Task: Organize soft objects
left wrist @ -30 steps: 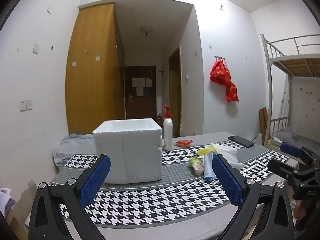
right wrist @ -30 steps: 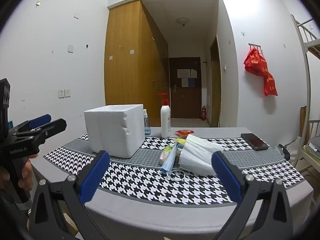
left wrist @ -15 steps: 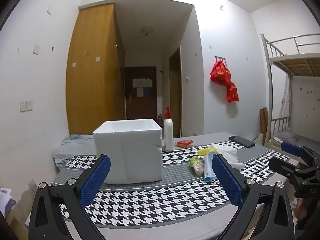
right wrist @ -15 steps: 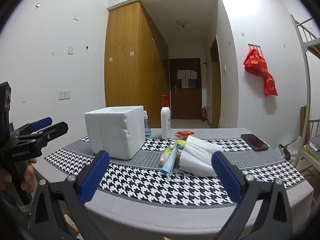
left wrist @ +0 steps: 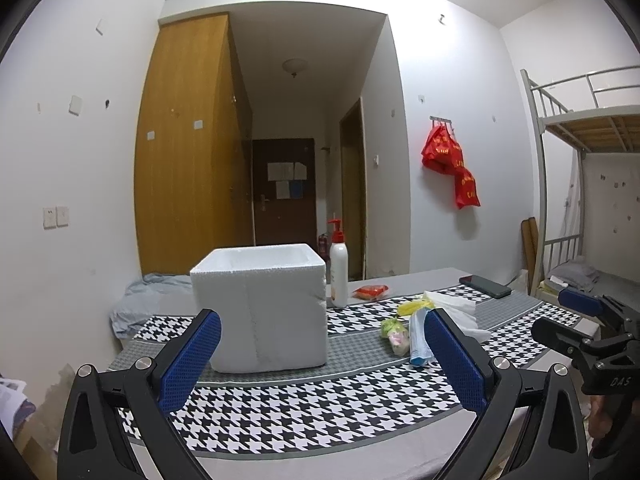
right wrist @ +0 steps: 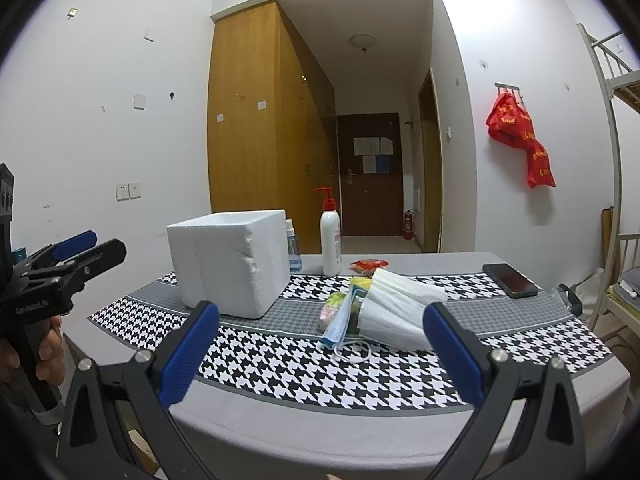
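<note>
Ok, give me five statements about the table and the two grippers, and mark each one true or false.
1. The foam box stands open, with no lid on it. True.
2. The right gripper is shut on the white masks. False: it is open and holds nothing.
3. The phone lies on top of the mask pile. False: it lies apart, at the far right of the table.
4. The pump bottle stands upright beyond the box. True.
5. The left gripper is open and empty. True.
</note>
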Demonstrator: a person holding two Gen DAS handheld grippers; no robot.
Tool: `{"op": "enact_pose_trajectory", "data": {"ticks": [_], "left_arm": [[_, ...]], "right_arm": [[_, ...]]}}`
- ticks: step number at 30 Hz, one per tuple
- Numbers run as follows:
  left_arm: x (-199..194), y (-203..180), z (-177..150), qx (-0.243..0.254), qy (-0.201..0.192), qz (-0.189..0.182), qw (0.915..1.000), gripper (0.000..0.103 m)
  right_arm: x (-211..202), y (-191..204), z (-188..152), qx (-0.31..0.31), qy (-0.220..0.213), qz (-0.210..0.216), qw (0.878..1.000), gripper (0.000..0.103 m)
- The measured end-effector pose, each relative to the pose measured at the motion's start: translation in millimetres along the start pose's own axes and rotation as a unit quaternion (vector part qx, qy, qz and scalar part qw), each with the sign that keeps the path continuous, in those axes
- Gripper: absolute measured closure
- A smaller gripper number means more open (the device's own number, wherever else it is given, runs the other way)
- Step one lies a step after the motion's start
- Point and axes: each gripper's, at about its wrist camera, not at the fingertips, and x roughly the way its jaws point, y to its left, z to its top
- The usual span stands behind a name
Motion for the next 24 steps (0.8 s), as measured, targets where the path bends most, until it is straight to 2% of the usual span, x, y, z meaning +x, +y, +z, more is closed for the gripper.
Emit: {"op": "enact_pose_trajectory", "data": {"ticks": [3, 24], "left_arm": [[0.4, 0.1, 0.1, -0.002, 0.002, -0.002, 1.0000, 0.001], [-1.2, 0.4, 2.5, -0.002, 0.001, 0.001, 1.0000, 0.001]], "right_arm": [[0.6, -1.7, -0.4, 0.005, 0.003, 0.010, 1.000, 0.000], [4.9, -7.1, -2.6, 0.014, 0.008, -0.005, 1.000, 0.000]]}}
